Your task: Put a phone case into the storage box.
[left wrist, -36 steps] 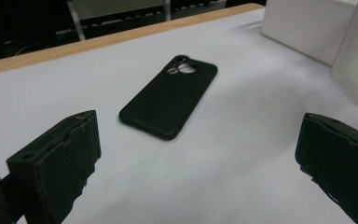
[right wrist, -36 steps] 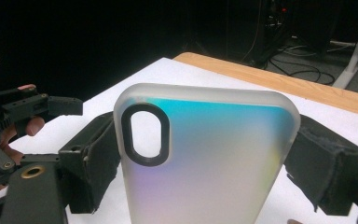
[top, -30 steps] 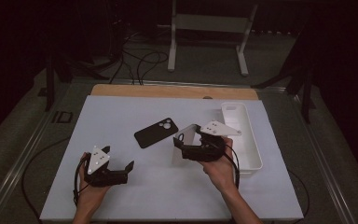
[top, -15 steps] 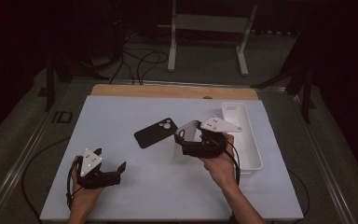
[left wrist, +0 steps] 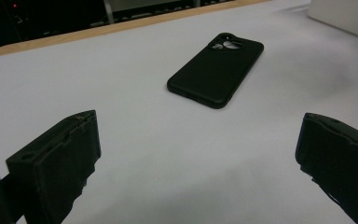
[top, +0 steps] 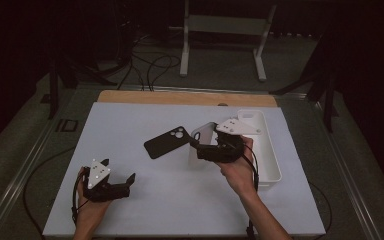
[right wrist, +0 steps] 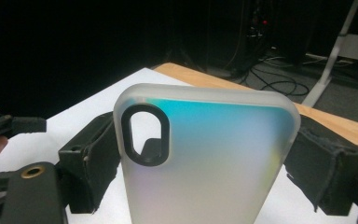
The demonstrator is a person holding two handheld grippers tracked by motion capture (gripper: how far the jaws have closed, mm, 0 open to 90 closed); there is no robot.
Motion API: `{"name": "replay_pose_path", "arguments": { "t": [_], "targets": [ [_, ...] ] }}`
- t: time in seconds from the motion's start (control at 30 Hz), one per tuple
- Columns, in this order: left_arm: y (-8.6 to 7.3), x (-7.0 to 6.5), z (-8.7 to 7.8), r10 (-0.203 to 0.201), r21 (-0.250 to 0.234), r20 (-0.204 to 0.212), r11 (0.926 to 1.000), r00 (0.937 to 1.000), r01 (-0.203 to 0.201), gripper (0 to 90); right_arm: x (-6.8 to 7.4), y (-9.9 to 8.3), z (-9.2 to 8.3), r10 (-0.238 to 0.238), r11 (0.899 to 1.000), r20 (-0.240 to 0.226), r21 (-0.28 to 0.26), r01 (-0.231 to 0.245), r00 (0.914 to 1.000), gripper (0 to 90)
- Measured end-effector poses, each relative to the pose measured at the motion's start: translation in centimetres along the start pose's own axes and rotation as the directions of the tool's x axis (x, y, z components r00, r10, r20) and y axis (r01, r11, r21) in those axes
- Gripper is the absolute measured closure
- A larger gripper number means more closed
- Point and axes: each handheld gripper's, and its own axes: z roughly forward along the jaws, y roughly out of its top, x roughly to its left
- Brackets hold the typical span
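So far I have the frosted translucent phone case (right wrist: 205,158) clamped in my right gripper (top: 200,147) at frame centre, lifted from the white tray (top: 270,160); the black phone case (top: 167,142) lies just left, my left gripper (top: 130,181) spread empty, lower left.

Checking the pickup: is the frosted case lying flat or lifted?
Lifted: the right gripper clamps the frosted case by its edges, upright above the table.
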Motion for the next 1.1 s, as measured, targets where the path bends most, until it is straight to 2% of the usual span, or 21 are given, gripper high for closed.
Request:
{"name": "replay_pose_path", "arguments": {
  "t": [0.5,1.1],
  "targets": [
    [0.0,0.0,0.0,-0.004,0.001,-0.007,1.0000,1.0000,0.004,0.5,-2.1,2.2,-0.1,-0.026,1.000,0.075,-0.007,0.027,0.9968,16.6],
    [0.0,0.0,0.1,-0.002,0.008,-0.006,1.0000,1.0000,0.003,0.5,-4.8,3.7,0.1,-0.028,1.000,0.149,0.005,0.028,0.9885,16.6]
  ]
}}
